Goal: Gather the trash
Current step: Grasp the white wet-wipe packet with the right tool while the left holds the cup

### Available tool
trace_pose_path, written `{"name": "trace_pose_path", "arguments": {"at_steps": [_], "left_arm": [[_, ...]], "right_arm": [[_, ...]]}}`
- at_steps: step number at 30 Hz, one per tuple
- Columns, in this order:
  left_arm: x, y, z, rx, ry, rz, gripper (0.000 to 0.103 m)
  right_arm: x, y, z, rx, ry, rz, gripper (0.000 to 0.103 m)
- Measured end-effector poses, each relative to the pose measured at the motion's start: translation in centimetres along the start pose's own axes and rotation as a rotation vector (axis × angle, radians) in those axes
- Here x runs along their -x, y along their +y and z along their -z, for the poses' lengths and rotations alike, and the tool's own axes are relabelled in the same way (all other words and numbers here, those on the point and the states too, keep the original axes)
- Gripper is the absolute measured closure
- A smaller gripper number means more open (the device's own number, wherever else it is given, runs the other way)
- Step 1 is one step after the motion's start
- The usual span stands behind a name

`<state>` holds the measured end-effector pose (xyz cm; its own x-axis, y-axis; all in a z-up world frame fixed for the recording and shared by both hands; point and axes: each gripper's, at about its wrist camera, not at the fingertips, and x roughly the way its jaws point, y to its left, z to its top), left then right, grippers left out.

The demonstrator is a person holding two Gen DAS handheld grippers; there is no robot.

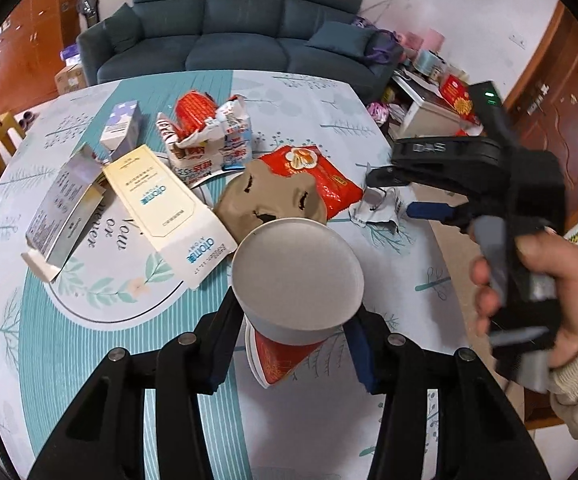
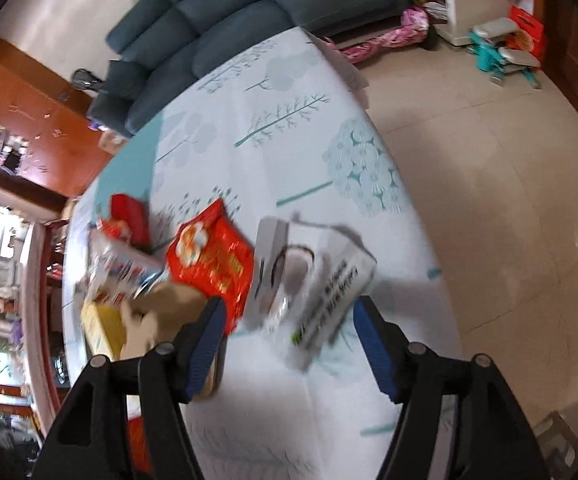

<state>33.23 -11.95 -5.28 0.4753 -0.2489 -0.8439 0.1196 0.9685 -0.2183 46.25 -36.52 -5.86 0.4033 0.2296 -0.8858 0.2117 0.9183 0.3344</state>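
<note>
Just ahead of the right hand-held gripper [image 2: 289, 344], whose jaws stand open and empty, a crumpled white-and-grey printed wrapper [image 2: 313, 284] lies on the tree-patterned tabletop [image 2: 289, 128], long axis slanting between them. Left hand-held gripper [image 1: 289, 344] clamps a red-and-white paper cup [image 1: 297, 276].

paper cup [image 1: 297, 268] matt | red wrapper [image 1: 321, 176] glossy | boxes [image 1: 169, 204] seemingly card

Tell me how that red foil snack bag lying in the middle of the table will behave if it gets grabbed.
The red foil snack bag looks flat and creased, so it is probably empty, light and floppy. Its glossy film may slip between pads and crinkle rather than hold shape. Lying partly under the crumpled brown paper, it could drag that along.
</note>
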Motion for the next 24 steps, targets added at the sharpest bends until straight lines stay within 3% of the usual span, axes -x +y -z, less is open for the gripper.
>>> {"name": "trace_pose_path", "arguments": {"at_steps": [7, 9, 10, 13, 14, 16, 24], "left_arm": [[0.8, 1.1, 0.5, 0.057, 0.008, -0.007, 0.056], [0.9, 1.4, 0.7, 0.067, 0.01, -0.011, 0.056], [1.1, 1.5, 0.8, 0.07, 0.01, -0.012, 0.056], [1.4, 1.8, 1.0, 0.071, 0.008, -0.016, 0.056], [1.5, 1.8, 1.1, 0.071, 0.008, -0.015, 0.056], [1.9, 1.9, 1.3, 0.07, 0.006, -0.013, 0.056], [4.9, 2.0, 2.8, 0.038, 0.007, 0.014, 0.056]], "right_arm": [[-1.8, 2.5, -0.1, 0.086, 0.006, 0.178, 0.038], [-1.9, 2.1, 0.4, 0.087, 0.009, 0.193, 0.064], [-1.7, 2.0, 0.5, 0.093, -0.006, 0.205, 0.069], [-1.3, 1.3, 0.9, 0.091, -0.009, 0.17, 0.083], [-1.1, 1.2, 1.1, 0.097, -0.009, 0.155, 0.094], [-0.9, 1.0, 1.5, 0.102, 0.003, 0.137, 0.095], [3.1, -0.8, 6.1, 0.056, 0.005, -0.09, 0.095]]}}
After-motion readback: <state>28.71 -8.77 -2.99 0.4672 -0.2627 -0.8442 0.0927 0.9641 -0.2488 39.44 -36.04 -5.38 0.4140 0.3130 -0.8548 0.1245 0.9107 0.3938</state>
